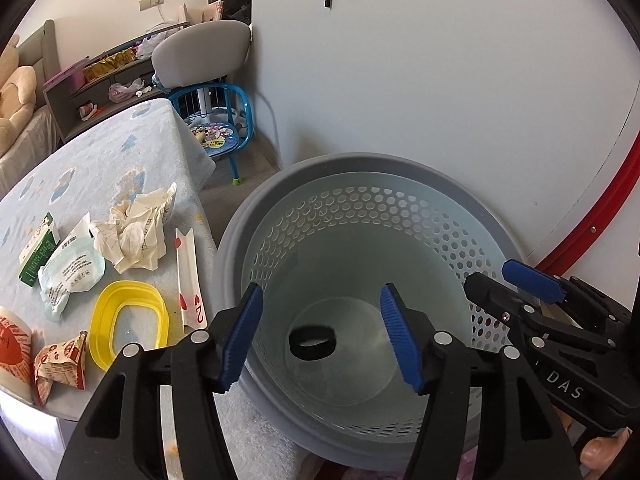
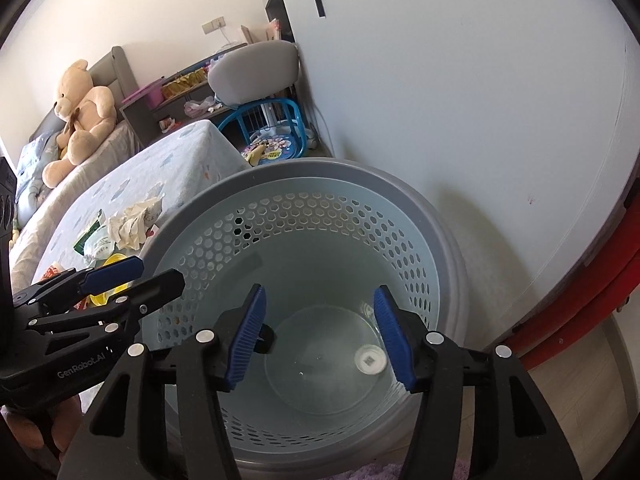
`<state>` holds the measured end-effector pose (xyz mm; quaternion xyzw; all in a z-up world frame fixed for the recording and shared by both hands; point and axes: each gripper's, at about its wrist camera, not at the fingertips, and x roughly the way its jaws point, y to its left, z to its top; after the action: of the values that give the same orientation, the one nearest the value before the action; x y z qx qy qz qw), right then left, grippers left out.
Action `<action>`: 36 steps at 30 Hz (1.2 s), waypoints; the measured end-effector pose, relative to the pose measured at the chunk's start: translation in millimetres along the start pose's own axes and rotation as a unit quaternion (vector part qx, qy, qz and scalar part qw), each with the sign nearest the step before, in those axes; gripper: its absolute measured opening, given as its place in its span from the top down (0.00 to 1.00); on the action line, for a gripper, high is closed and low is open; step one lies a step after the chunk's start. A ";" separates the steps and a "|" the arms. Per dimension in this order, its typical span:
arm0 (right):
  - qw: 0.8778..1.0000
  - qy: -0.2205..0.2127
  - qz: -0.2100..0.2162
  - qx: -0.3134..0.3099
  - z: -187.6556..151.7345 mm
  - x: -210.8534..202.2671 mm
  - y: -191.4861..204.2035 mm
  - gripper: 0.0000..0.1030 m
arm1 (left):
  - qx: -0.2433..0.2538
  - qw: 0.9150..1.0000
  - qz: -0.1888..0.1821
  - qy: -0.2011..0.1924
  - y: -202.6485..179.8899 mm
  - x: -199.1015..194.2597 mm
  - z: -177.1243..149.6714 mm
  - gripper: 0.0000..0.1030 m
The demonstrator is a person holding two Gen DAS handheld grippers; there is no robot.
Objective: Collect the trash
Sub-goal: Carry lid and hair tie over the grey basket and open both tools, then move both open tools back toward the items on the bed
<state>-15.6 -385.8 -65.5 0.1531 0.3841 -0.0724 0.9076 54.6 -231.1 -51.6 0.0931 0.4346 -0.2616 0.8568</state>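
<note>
A grey perforated waste basket (image 1: 400, 168) stands beside the table; it also shows in the right wrist view (image 2: 400, 184). A black ring (image 1: 313, 342) lies on its bottom, and a small white round lid (image 2: 370, 360) lies there too. My left gripper (image 1: 322, 336) is open and empty over the basket. My right gripper (image 2: 320, 336) is open and empty over the basket; it also shows at the right of the left wrist view (image 1: 512, 280). On the table lie crumpled paper (image 1: 136, 236), a yellow lid frame (image 1: 128, 320), a playing card (image 1: 190, 280), a white pouch (image 1: 72, 272), a green box (image 1: 38, 256) and red-and-white wrappers (image 1: 60, 364).
The trash lies on a table with a pale blue patterned cloth (image 1: 100, 160) left of the basket. A blue child's chair (image 1: 218, 128) and a grey chair (image 1: 200, 52) stand behind it. A white wall (image 1: 440, 80) is behind the basket, with a red hoop (image 1: 600, 216) at the right.
</note>
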 end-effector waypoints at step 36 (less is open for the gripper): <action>1.000 0.004 0.010 -0.016 -7.4 -10.9 20.6 0.37 | -0.054 0.996 0.068 -0.032 36.9 -52.1 -23.1 0.33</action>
<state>-23.0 -363.8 -57.9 0.1427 0.3874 -0.0563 0.9091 32.7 -171.8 -26.7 0.0676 0.4131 -0.1814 0.8899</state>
